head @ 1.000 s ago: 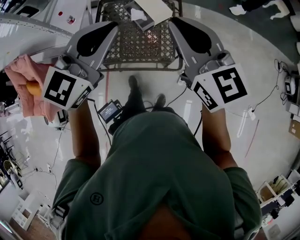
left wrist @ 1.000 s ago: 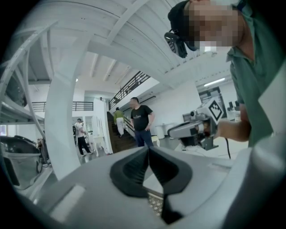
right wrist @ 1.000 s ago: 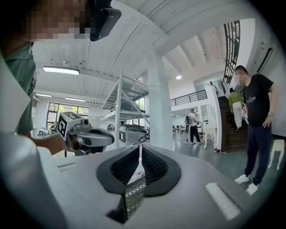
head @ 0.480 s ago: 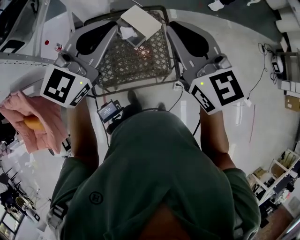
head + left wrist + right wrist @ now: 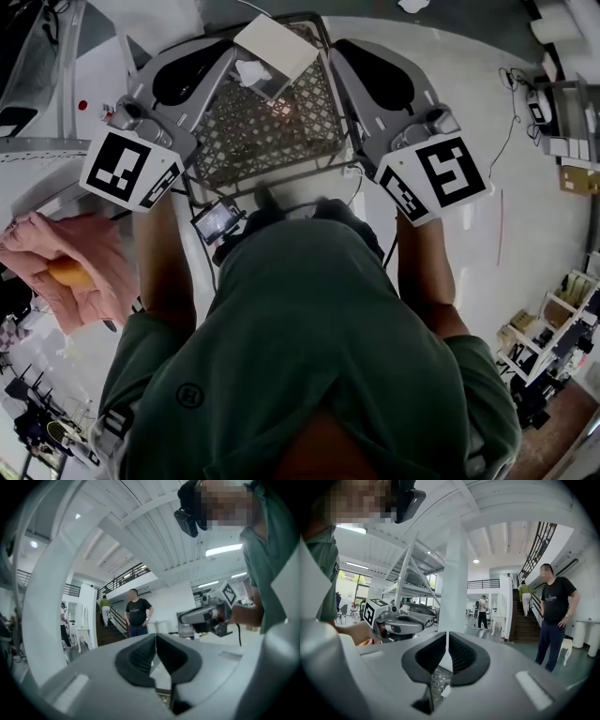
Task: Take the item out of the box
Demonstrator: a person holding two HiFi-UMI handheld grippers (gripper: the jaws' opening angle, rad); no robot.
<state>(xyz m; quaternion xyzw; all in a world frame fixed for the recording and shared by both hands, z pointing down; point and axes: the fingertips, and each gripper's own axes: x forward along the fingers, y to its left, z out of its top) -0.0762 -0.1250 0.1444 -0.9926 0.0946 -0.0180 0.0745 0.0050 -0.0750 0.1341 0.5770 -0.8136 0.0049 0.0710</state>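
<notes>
In the head view a white box (image 5: 278,44) with its flap up lies in a wire mesh basket (image 5: 272,131) on the floor ahead of me. Something white and crumpled (image 5: 251,72) shows in the box. I hold both grippers up at chest height, above the basket's near corners. My left gripper (image 5: 217,54) is shut and holds nothing; its dark pads (image 5: 140,656) meet in the left gripper view. My right gripper (image 5: 343,49) is also shut and empty, its pads (image 5: 461,653) together. Each gripper view shows the other gripper (image 5: 206,616) (image 5: 401,620) beside it.
A pink cloth (image 5: 80,281) wrapped round an orange object (image 5: 67,273) lies at the left edge. A small screen device (image 5: 217,223) and cables lie on the floor by my feet. A person (image 5: 555,616) stands near a staircase, and others walk further off.
The view has swung: the basket and box sit lower and nearer the grippers, and the pink cloth has slid down the left edge. Both grippers stay raised and shut.
</notes>
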